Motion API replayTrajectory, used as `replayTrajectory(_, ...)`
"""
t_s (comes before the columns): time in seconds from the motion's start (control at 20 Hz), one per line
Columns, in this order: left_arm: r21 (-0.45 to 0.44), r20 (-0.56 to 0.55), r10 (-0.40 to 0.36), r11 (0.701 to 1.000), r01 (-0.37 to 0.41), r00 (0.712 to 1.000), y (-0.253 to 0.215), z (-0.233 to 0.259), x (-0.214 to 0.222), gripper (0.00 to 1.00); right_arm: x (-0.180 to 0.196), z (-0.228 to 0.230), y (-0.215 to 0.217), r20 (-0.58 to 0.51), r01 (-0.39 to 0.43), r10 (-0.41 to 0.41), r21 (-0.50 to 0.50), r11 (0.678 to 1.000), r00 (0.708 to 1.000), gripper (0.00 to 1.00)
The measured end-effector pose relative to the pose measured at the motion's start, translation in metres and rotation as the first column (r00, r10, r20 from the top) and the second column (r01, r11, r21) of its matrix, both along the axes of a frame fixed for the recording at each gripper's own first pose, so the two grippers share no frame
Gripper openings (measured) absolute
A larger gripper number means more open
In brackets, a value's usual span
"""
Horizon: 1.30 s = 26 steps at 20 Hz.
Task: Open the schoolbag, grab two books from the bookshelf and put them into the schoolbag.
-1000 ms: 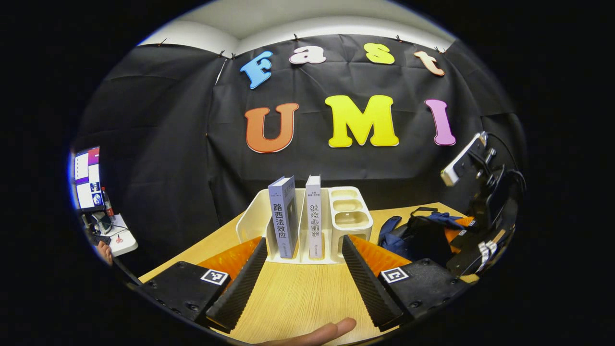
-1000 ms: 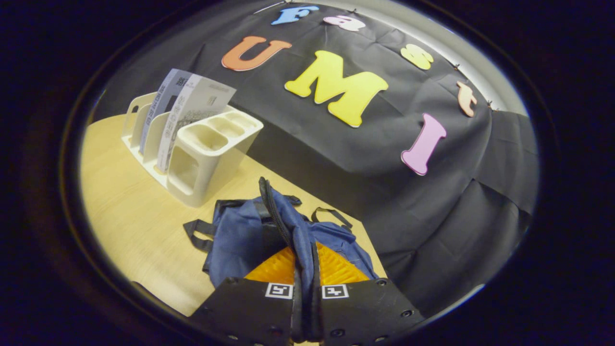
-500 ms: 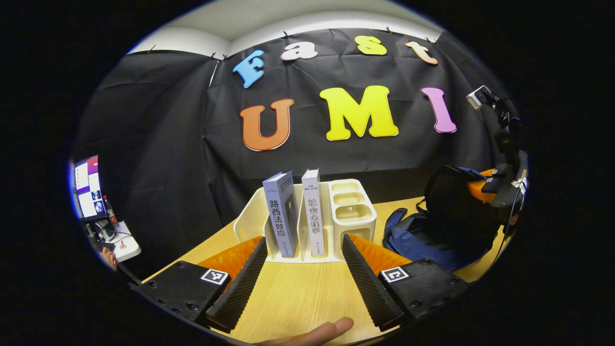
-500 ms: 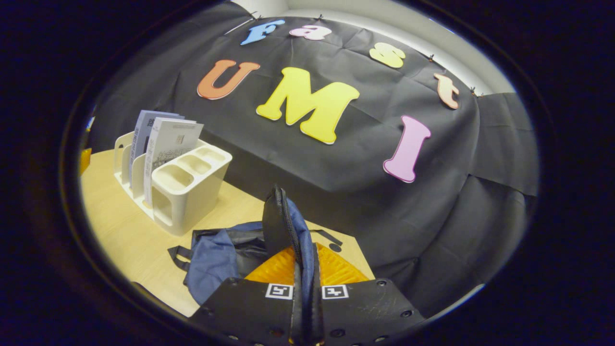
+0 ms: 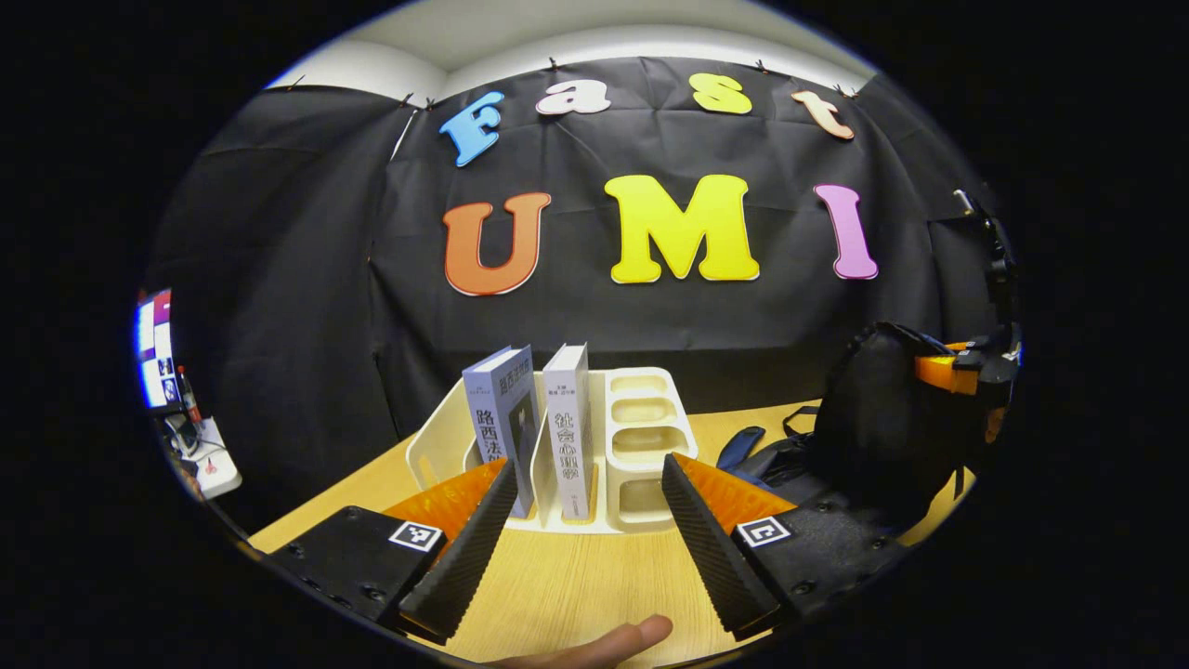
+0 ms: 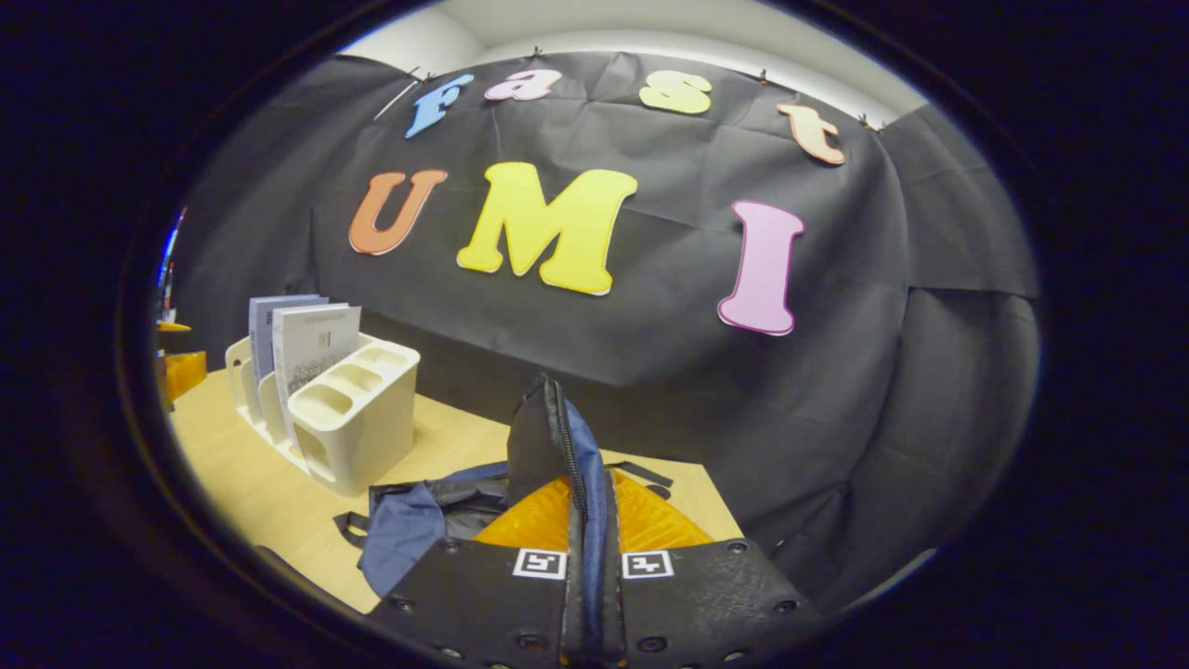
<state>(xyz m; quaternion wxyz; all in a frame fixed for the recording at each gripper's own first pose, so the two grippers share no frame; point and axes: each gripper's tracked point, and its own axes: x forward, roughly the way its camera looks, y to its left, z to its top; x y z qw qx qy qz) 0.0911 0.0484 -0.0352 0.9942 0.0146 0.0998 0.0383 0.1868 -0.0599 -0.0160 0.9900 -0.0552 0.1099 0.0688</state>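
Note:
A cream bookshelf [image 5: 650, 423] stands on the wooden table [image 5: 576, 576] with two upright books, a grey-blue book [image 5: 497, 409] and a pale grey book [image 5: 568, 418]. My left gripper [image 5: 587, 474] is open just in front of the shelf, its fingers spread to either side of the books without touching them. The blue and black schoolbag [image 5: 864, 418] lies to the right, its flap pulled up by the right gripper [image 5: 966, 362]. In the right gripper view, my right gripper [image 6: 587, 488] is shut on the zippered flap of the schoolbag [image 6: 557, 437]; the bookshelf [image 6: 358, 437] and its books [image 6: 311, 348] stand at the left.
A person's fingertip [image 5: 604, 641] shows at the bottom edge of the left gripper view. A monitor [image 5: 153, 344] and a small white stand [image 5: 209, 465] sit beyond the table's left edge. Black cloth walls close the table's back and right sides.
My right gripper has lifted the bag's flap higher and levelled out. My left gripper has shifted right, so the shelf now sits more to the left between its fingers.

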Motion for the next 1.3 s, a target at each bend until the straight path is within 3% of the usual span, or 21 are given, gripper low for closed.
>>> replayTrajectory(0.2, -0.036, -0.037, -0.016, 0.999, 0.015, 0.999, -0.004, 0.018, 0.04, 0.98, 0.006, 0.001, -0.012, 0.01, -0.029, 0.029, 0.014, 0.999, 1.0, 0.07)
replayTrajectory(0.35, -0.026, -0.016, 0.023, 0.999, -0.023, 1.0, 0.013, 0.043, 0.075, 0.97, 0.008, 0.003, -0.019, 0.019, -0.05, 0.05, 0.019, 0.999, 0.999, 0.07)
replayTrajectory(0.7, 0.026, -0.083, 0.01, 1.0, -0.008, 0.996, 0.037, 0.066, 0.165, 0.96, 0.014, -0.007, -0.023, 0.001, -0.101, 0.101, 0.075, 0.992, 0.995, 0.07)
replayTrajectory(0.85, -0.005, -0.167, -0.061, 0.998, 0.061, 0.984, 0.022, 0.056, 0.194, 0.96, 0.016, -0.007, -0.031, 0.005, -0.097, 0.097, 0.089, 0.991, 0.995, 0.07)
replayTrajectory(1.15, 0.126, -0.338, -0.027, 0.989, 0.074, 0.941, 0.03, 0.02, 0.224, 0.93, 0.015, -0.01, -0.041, -0.003, -0.094, 0.095, 0.114, 0.989, 0.995, 0.07)
replayTrajectory(1.3, 0.079, -0.397, -0.045, 0.993, 0.084, 0.917, 0.029, 0.001, 0.23, 0.92, 0.016, -0.012, -0.041, -0.006, -0.1, 0.102, 0.117, 0.988, 0.995, 0.07)
